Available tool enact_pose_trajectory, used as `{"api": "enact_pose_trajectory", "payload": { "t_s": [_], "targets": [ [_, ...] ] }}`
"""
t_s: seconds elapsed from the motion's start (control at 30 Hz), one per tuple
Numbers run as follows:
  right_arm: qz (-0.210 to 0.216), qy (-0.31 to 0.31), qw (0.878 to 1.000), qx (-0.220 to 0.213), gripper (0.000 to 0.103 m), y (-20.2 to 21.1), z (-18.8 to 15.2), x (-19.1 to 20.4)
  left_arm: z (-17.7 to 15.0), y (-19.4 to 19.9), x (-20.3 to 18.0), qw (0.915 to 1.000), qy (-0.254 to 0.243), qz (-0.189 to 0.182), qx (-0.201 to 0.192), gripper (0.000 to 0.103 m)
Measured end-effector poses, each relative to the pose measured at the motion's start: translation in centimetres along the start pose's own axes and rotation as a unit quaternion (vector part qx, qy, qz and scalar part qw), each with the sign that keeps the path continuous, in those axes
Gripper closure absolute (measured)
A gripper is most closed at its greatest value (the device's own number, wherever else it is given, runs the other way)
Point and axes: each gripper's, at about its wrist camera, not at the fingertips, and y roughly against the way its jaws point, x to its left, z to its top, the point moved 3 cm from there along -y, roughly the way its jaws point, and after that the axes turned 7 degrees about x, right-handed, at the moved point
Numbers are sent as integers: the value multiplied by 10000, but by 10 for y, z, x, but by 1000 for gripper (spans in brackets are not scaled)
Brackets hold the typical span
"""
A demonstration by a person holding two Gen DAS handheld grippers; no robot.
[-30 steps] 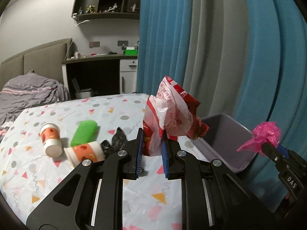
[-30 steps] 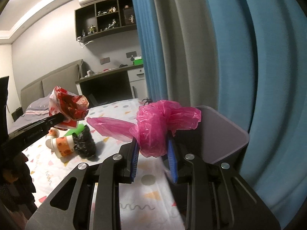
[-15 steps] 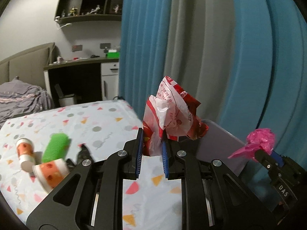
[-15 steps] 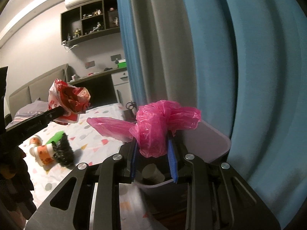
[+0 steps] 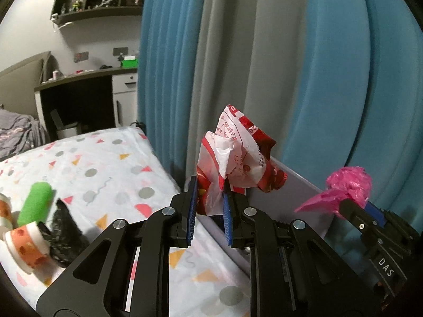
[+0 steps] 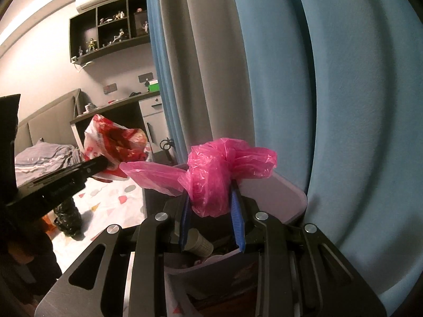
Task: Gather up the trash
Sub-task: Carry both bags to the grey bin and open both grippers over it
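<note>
- The pink bag (image 6: 227, 177) is squeezed tight in the right claw (image 6: 211, 206), right over the open gray bin (image 6: 288, 198).
- The red and white bag (image 5: 238, 163) is pinched in the left claw (image 5: 208, 200), near the bin's edge at about 9 o'clock from the pink bag.
- To do this well, I think each claw should be over the bin's middle before it lets go, so the light bags fall inside.
- On the bed (image 5: 105, 163) I count two cups (image 5: 26, 245), one green roll (image 5: 34, 203) and one black bag (image 5: 66, 232).
- That makes two bags held and four things left.
</note>
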Motion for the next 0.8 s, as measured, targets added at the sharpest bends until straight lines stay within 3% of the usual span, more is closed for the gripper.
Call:
{"api": "enact_pose_trajectory", "payload": {
  "t_s": [0.8],
  "targets": [
    [-60,-80,9996,267,74,-29,9,0,-6,-47,-12,9987,-138,-324,378,86]
  ]
}}
